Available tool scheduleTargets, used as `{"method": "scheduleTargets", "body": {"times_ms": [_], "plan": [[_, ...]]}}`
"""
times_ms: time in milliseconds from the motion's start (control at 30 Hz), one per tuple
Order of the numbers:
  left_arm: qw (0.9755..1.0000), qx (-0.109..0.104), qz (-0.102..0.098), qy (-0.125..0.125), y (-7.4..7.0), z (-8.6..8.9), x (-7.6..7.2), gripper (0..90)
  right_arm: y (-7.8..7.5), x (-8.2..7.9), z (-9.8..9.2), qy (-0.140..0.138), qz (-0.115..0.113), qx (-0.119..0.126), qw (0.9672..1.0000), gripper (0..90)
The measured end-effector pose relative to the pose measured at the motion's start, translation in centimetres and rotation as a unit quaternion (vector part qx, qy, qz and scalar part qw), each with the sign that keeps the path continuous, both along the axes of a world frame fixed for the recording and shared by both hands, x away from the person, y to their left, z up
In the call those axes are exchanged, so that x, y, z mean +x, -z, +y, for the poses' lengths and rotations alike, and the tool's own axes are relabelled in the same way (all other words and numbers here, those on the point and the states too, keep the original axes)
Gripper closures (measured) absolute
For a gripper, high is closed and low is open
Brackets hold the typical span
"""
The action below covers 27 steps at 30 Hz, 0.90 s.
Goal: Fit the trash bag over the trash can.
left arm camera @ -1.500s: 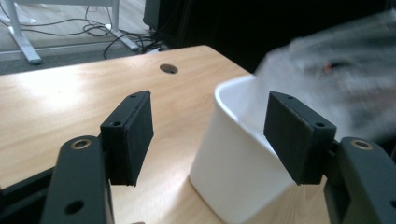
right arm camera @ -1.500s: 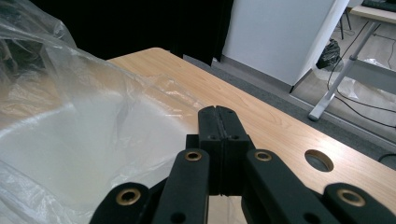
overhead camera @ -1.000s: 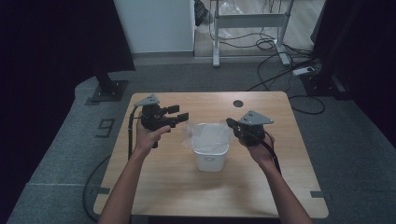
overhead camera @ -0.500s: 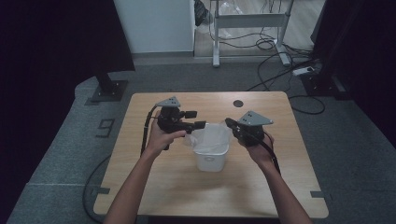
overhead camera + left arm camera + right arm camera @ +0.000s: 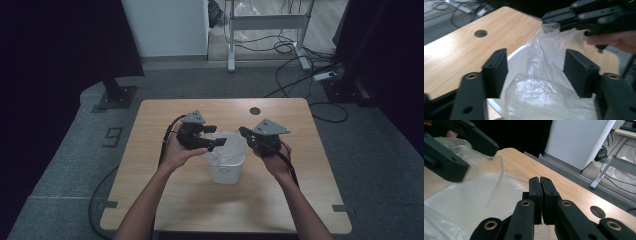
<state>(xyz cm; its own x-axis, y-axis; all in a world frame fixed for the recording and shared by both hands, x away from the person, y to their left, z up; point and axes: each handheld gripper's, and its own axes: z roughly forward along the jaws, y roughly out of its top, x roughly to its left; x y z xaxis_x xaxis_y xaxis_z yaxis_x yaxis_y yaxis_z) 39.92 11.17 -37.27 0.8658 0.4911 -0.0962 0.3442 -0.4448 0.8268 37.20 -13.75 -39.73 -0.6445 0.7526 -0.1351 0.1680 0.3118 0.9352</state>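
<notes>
Both claws sit over the small white bin [image 5: 227, 167], which stands near the middle of the wooden table [image 5: 150, 200]. From my seat, the left gripper [image 5: 216, 137] reaches over the bin's near-left rim with its jaws spread wide; in the left gripper view I see the clear plastic bag [image 5: 549, 85] rising between those two pads without either pad touching it that I can make out. My right gripper [image 5: 243, 132] hangs at the bin's right rim, jaws pressed together. In the left gripper view its tips pinch a raised corner of the bag and hold that film up above the bin; in the right gripper view the closed pads meet with the film draped in front of them. Crumpled bag fills the bin's mouth and spills a little over the rim. A round hole [image 5: 255, 110] in the table lies beyond the bin, toward the far edge. Cables trail from each gripper back along my forearms.
</notes>
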Motion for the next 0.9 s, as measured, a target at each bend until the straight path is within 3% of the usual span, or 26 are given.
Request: {"method": "scheduleTargets", "body": {"times_ms": [200, 300, 433, 467, 567, 633, 700, 733, 900], "plan": [[0.9999, 0.013, 0.000, -0.008, 0.4, -0.4, 0.2, 65.0, 0.0, 0.0, 0.0, -0.001, 0.000, 0.000, 1.0000, 87.0], [0.9998, 0.010, 0.014, -0.011, 0.5, -0.4, 0.5, 76.7, 0.0, 0.0, 0.0, -0.001, -0.001, 0.001, 1.0000, 86.3], [0.9996, 0.001, 0.022, -0.020, 0.7, 0.0, 0.8, 86.8, -0.5, -1.1, -0.4, 0.003, -0.024, 0.007, 0.9997, 67.2], [0.9995, -0.002, 0.024, -0.022, 0.7, 0.1, 0.8, 86.8, -0.5, -1.1, -0.4, 0.003, -0.024, 0.007, 0.9997, 67.2], [0.9994, -0.008, 0.025, -0.023, 0.7, 0.3, 0.9, 88.1, -1.2, -2.5, -0.8, -0.026, -0.035, 0.016, 0.9989, 62.1], [0.9993, -0.010, 0.025, -0.025, 0.7, 0.4, 0.9, 88.4, -1.5, -3.5, -0.9, -0.066, -0.033, 0.017, 0.9971, 59.7], [0.9993, -0.010, 0.025, -0.026, 0.7, 0.4, 0.9, 88.5, -1.6, -4.3, -0.8, -0.097, -0.032, 0.009, 0.9947, 57.9], [0.9993, -0.011, 0.026, -0.026, 0.7, 0.4, 0.9, 88.5, -1.4, -4.7, -0.8, -0.133, -0.020, 0.008, 0.9909, 56.3], [0.9991, -0.014, 0.030, -0.025, 0.7, 0.3, 0.9, 88.5, -0.6, -4.7, -0.7, -0.163, -0.005, 0.007, 0.9866, 55.1]]}}
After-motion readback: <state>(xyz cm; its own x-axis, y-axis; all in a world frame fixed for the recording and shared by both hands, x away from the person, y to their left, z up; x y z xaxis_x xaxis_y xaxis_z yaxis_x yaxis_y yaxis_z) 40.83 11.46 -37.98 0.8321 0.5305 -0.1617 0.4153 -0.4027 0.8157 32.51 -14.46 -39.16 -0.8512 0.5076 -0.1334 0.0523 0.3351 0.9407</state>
